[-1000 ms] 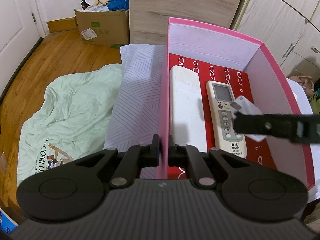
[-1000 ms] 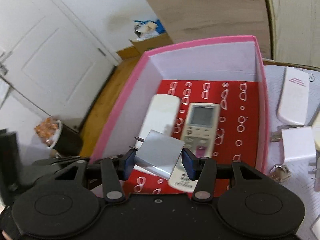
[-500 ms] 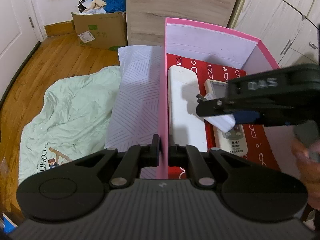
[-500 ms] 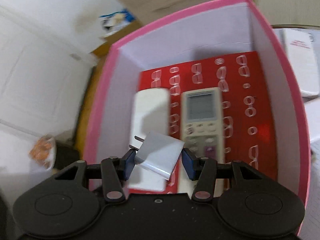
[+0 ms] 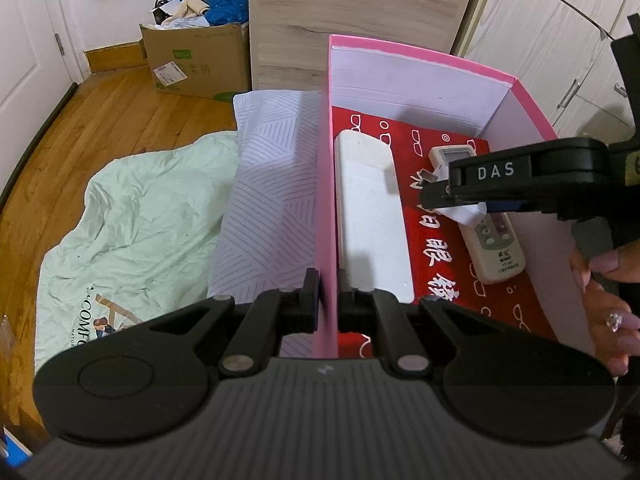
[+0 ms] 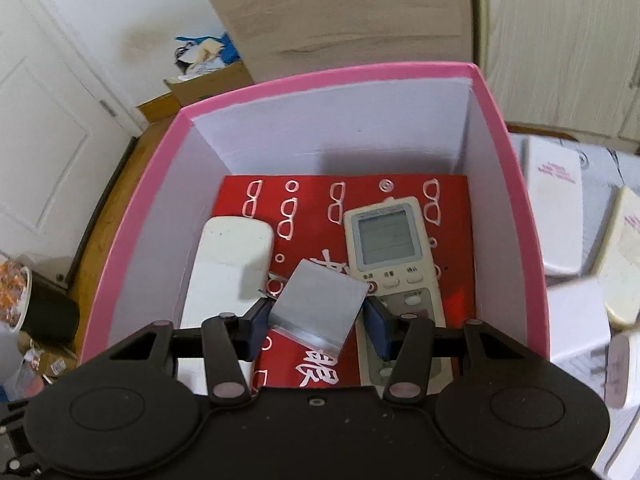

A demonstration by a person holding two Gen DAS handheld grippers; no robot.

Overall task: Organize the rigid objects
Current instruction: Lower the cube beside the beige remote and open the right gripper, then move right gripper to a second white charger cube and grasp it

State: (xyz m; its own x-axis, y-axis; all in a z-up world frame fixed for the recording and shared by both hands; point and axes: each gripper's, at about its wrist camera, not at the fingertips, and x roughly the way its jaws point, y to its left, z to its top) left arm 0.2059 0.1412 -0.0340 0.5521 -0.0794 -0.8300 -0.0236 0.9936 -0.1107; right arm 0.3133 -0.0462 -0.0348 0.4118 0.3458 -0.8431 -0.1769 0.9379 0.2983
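A pink box [image 5: 326, 200] with a red printed floor holds a plain white remote [image 5: 370, 216] on the left and a screen remote [image 5: 496, 248] on the right. My left gripper [image 5: 328, 300] is shut on the box's left wall, near the front. Inside the box, my right gripper [image 6: 316, 320] is shut on a small grey-white plug charger [image 6: 320, 304], prongs pointing left. It hangs above the red floor between the white remote [image 6: 228, 264] and the screen remote [image 6: 390, 248]. In the left wrist view the right gripper [image 5: 444, 200] reaches in from the right with the charger [image 5: 466, 214].
Right of the box, several white chargers and flat white cases [image 6: 554, 208] lie on the bed. A striped pillow [image 5: 272, 184] and green sheet [image 5: 136, 216] lie left of the box. A cardboard carton [image 5: 200, 60] stands on the wood floor. A hand [image 5: 608, 304] grips the right tool.
My right gripper carried the charger leftward and down into the box, tilting more steeply, and has nearly stopped. The left gripper stayed clamped on the wall.
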